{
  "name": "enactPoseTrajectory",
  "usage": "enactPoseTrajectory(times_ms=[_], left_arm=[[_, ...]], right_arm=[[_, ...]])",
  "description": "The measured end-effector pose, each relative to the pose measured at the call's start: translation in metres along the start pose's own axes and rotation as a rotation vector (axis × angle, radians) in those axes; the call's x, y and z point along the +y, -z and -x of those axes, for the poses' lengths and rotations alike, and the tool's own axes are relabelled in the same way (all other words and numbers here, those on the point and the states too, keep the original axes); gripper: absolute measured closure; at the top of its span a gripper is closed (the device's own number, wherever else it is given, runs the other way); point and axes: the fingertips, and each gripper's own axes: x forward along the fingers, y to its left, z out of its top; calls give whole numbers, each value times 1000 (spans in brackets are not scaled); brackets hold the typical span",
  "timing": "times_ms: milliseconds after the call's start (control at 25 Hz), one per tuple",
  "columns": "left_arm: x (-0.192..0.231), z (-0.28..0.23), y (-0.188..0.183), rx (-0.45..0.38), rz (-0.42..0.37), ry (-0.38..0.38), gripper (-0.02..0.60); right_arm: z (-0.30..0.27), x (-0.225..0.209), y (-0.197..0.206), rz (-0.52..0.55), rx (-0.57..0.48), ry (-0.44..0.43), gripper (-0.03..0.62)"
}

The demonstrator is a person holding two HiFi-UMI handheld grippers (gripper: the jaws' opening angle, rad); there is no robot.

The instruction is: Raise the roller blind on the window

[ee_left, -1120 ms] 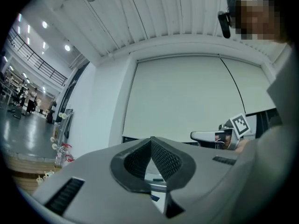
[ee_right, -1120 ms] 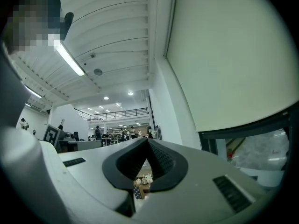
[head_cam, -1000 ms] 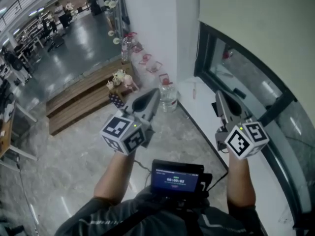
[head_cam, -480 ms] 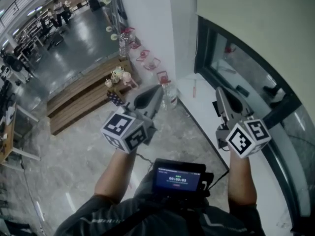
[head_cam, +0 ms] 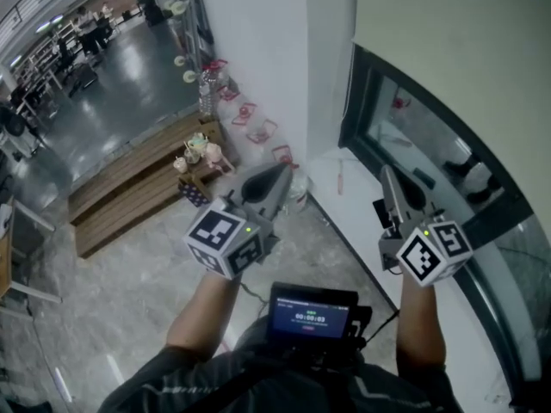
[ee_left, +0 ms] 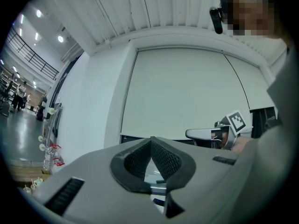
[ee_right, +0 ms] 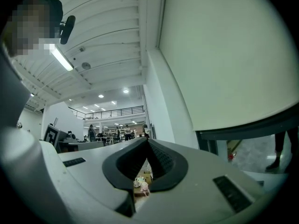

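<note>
The cream roller blind [head_cam: 448, 41] hangs down over the upper part of the dark-framed window [head_cam: 405, 136] at the right; it also fills much of the left gripper view as blind [ee_left: 187, 92] and of the right gripper view as blind [ee_right: 233, 55]. My left gripper [head_cam: 286, 169] is held level over the floor, left of the window, jaws shut with nothing between them. My right gripper [head_cam: 386, 174] is over the white sill [head_cam: 362, 222], below the blind's bottom edge, also shut and empty. Neither touches the blind. The left gripper view shows the right gripper [ee_left: 205, 133] beside it.
A white wall corner [head_cam: 284, 67] stands left of the window. Water bottles with red handles [head_cam: 250, 110] line its foot. A wooden step [head_cam: 129, 188] with small figures [head_cam: 202, 153] lies on the left. A screen device [head_cam: 312, 317] hangs at my chest.
Both grippers have moved forward towards the wall and window, still shut. The water bottle by the sill is now mostly hidden behind the left gripper.
</note>
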Motion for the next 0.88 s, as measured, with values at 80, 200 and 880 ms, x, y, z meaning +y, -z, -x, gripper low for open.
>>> enactPoseTrajectory(times_ms=[80, 200, 880], left_arm=[[19, -7, -1, -4, 0, 8, 591], [45, -15, 1, -9, 12, 27, 591], [131, -87, 1, 1, -6, 98, 591]], right_arm=[[-19, -3, 2, -6, -1, 12, 579], [-45, -7, 10, -2, 11, 31, 579], [-144, -53, -1, 52, -1, 99, 577]])
